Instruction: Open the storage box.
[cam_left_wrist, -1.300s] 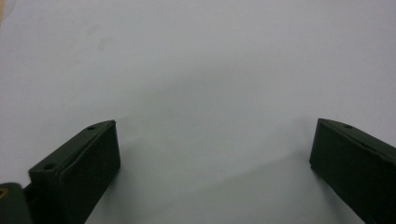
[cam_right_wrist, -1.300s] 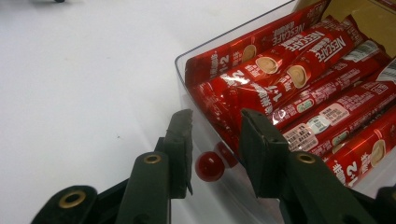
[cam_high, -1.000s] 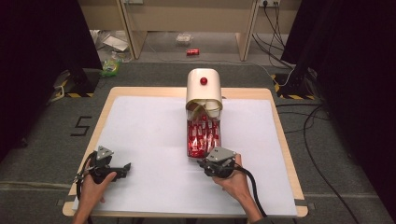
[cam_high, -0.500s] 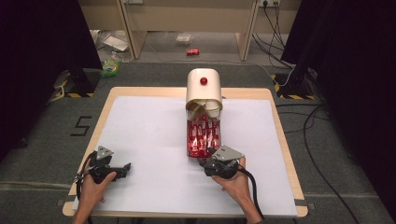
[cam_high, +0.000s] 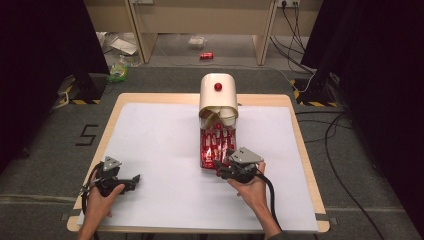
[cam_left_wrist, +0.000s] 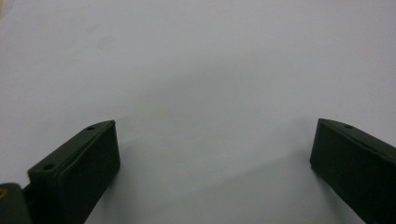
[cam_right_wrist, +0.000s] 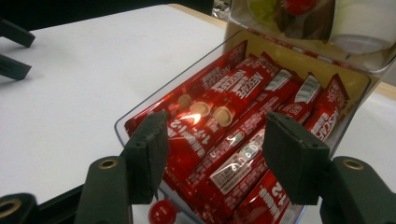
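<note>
Right gripper view: gripper open above sachets.

The sachets are bright red with white lettering and small round tan pictures, lying in a clear tray. The dispenser is cream with a red knob. A white sheet covers the pale wooden bench. Both grippers have black jaws.

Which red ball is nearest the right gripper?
The small red knob on the clear drawer's front edge, just below the open right gripper. The other red ball sits far back on the cream dispenser top.
</note>
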